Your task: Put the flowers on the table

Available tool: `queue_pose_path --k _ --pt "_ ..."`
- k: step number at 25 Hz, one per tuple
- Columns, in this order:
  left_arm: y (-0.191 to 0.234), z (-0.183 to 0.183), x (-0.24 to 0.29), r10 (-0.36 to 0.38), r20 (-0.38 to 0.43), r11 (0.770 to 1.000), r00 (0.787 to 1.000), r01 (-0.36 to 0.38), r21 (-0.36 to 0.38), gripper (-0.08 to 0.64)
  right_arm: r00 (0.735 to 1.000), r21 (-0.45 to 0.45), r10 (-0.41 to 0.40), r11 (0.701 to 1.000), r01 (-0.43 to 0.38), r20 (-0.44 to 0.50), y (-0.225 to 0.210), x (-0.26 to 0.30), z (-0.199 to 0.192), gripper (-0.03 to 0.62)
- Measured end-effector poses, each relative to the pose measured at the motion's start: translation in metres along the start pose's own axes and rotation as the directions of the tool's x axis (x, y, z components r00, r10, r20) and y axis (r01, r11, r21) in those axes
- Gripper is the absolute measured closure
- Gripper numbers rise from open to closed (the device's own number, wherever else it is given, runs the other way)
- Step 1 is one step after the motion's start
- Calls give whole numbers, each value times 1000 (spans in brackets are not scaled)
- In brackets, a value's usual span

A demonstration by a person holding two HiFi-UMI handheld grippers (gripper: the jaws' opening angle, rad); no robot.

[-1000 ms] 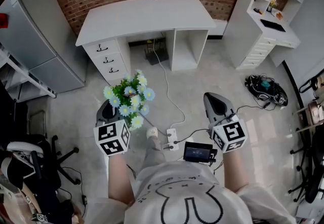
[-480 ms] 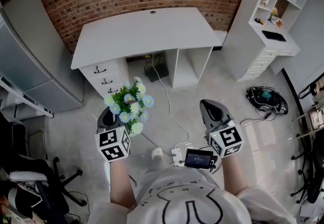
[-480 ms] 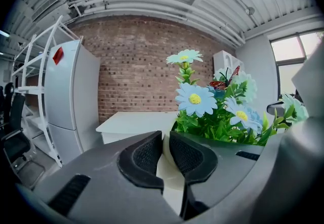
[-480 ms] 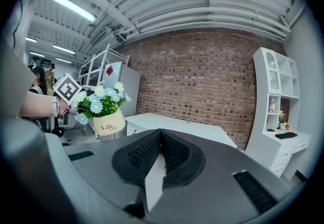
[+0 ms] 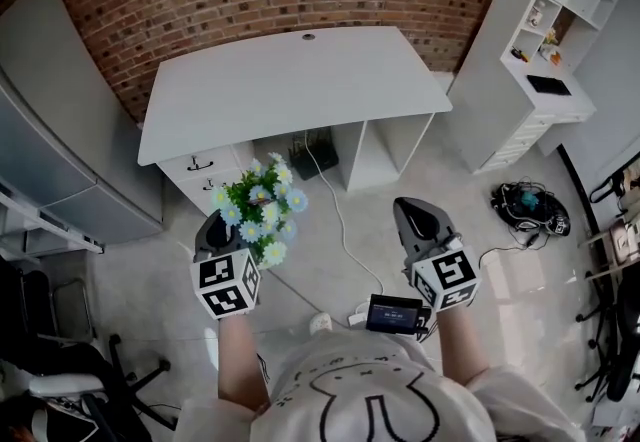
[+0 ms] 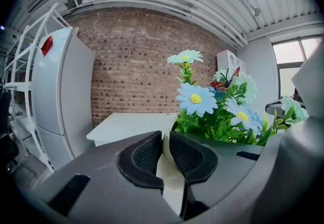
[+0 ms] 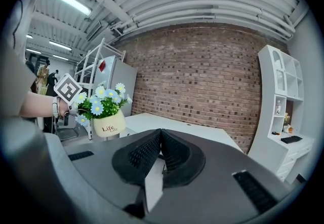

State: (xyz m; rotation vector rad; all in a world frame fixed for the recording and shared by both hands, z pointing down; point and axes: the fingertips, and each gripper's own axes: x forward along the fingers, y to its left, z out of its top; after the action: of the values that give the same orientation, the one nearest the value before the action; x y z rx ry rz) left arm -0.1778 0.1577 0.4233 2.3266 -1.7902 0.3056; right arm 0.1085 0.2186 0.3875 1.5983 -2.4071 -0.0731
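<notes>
A pot [image 6: 170, 173] of blue and white flowers [image 5: 259, 209] is carried in the left tool [image 5: 212, 229], which is clamped on the pot's cream wall. In the left gripper view the wall is seen pinched between the two dark pads [image 6: 145, 155]. The blooms [image 6: 213, 110] rise just right of the left tool [image 6: 166, 140] and lean over it, and a small red butterfly [image 6: 226, 82] is perched among them. The flowers are held in the air above the pale floor [image 5: 330, 245]. They are in front of the drawer end of the white counter [image 5: 300, 80], near its edge but not on it.

The right tool [image 5: 413, 216] is held level with the left and well apart from it, and its jaws are pressed together on nothing. From the right tool [image 7: 160, 140] the flowers [image 7: 104, 100] and their lettered pot [image 7: 108, 127] are seen off to the left. The counter [image 7: 178, 127] and a brick wall [image 7: 202, 76] are seen beyond. A white shelf unit [image 5: 560, 30] stands to the counter's right.
</notes>
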Motion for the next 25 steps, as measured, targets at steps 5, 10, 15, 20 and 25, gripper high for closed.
queue_pose_path --k 5,10,15,20,25 --pt "17 2 14 1 9 1000 1000 -1 -7 508 1000 -1 -6 1000 6 10 -1 26 7 578" --pt "31 0 22 8 2 1000 1000 -8 -16 508 1000 -7 3 1000 -3 11 1 46 13 578" --pt "42 2 33 16 -2 1000 1000 -16 -5 508 1000 7 15 1000 -15 -2 1 66 9 578" --pt "55 3 51 38 -9 999 999 -38 -23 508 999 10 40 999 -40 -5 -3 95 8 578" --pt "59 8 87 55 -8 998 998 -56 -30 508 998 2 56 998 -56 2 -23 131 6 578"
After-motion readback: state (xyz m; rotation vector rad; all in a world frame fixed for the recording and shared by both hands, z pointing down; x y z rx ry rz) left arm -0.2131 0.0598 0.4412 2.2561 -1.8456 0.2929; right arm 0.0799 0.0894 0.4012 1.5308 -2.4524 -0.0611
